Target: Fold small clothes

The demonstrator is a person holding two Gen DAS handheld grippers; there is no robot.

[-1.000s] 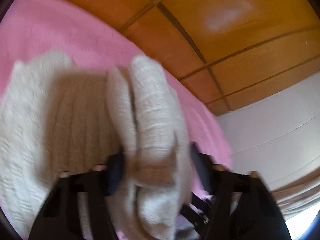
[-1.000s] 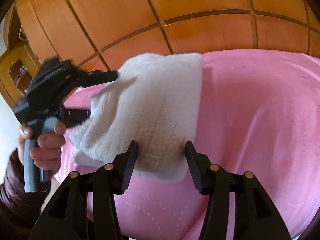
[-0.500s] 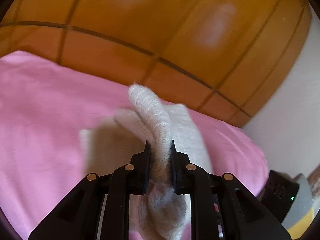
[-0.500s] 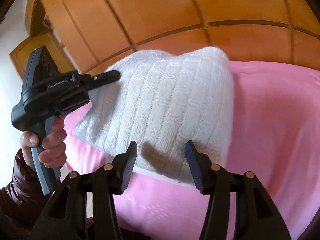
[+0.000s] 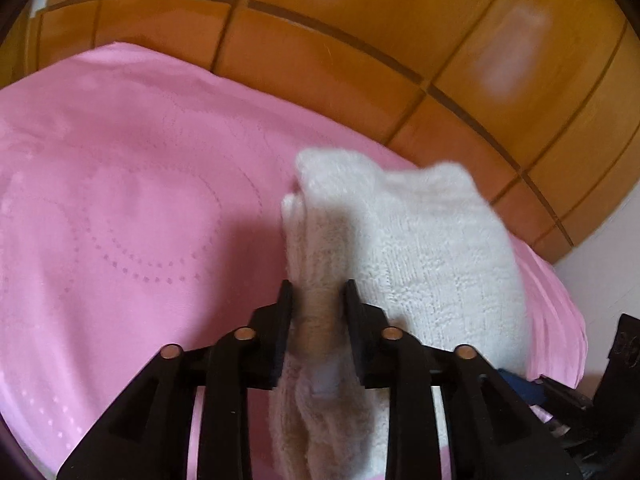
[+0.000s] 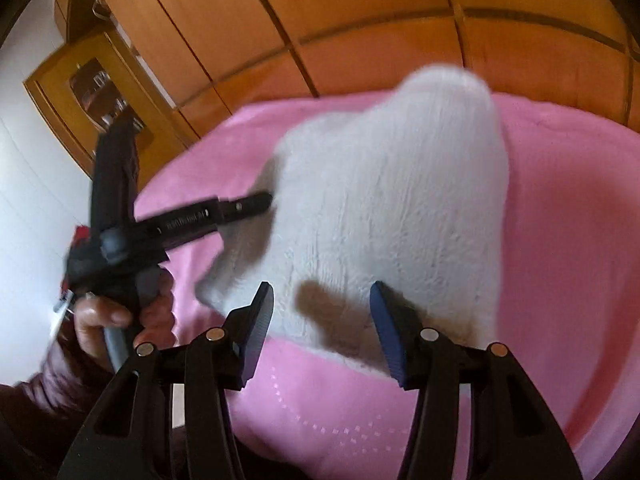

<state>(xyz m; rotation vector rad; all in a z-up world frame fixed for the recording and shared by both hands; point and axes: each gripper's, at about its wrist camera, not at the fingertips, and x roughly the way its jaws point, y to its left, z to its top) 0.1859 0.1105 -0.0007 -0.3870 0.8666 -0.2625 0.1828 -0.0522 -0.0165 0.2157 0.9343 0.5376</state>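
A small white knitted garment [image 5: 420, 248] lies bunched and folded on the pink bed cover [image 5: 120, 200]. A thick fold of it fills the gap of my left gripper [image 5: 318, 292], whose jaws are opening while both pads still touch the knit. In the right wrist view the same garment [image 6: 400, 200] rises in a blurred hump, with my left gripper [image 6: 256, 204] at its left edge, held by a hand [image 6: 100, 320]. My right gripper [image 6: 322, 300] hovers open over the garment's near edge with nothing pinched between its fingers.
Orange wooden wardrobe panels [image 5: 360, 40] stand behind the bed. A wooden glass-front cabinet [image 6: 92, 84] stands at the far left by a white wall. The pink cover [image 6: 580, 240] stretches out to the garment's right. A dark red sleeve [image 6: 40, 400] shows at lower left.
My left gripper has swung across with the fold in it, narrowing on the knit, then widening a little. The garment has turned and bunched higher. My right gripper has slid along its near edge.
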